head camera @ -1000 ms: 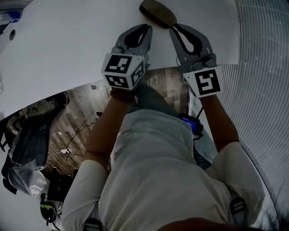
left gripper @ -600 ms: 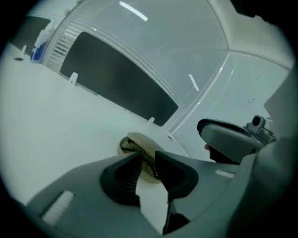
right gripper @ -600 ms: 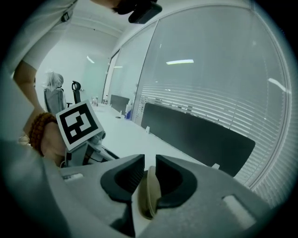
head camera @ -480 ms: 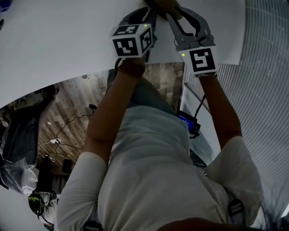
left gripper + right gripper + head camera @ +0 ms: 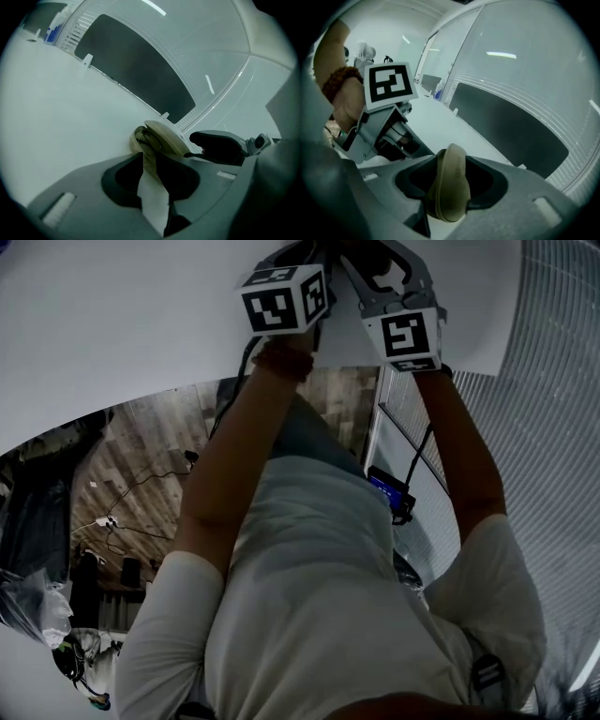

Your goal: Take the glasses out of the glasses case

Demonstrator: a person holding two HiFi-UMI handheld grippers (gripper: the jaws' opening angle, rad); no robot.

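Observation:
The olive glasses case (image 5: 449, 187) lies on the white table (image 5: 141, 324). In the left gripper view its lid (image 5: 165, 135) stands ajar, and thin wire glasses (image 5: 147, 138) show in the gap. My left gripper (image 5: 149, 157) has opened and is now open, with the near end of the case between its jaws. My right gripper (image 5: 451, 164) has just been opening. It straddles the other end of the case, which fills the space between its jaws. In the head view only the two marker cubes (image 5: 286, 298) (image 5: 405, 337) show, and the case is hidden behind them.
The table's curved front edge (image 5: 187, 390) runs just below the cubes, with wooden floor and cables beneath. A ribbed glass wall (image 5: 553, 427) rises to the right. A dark panel (image 5: 131, 65) backs the table, and small items (image 5: 51, 33) stand at its far corner.
Both grippers moved up the head view onto the case, which was in plain sight a second ago and is now covered by them. Both marker cubes rolled.

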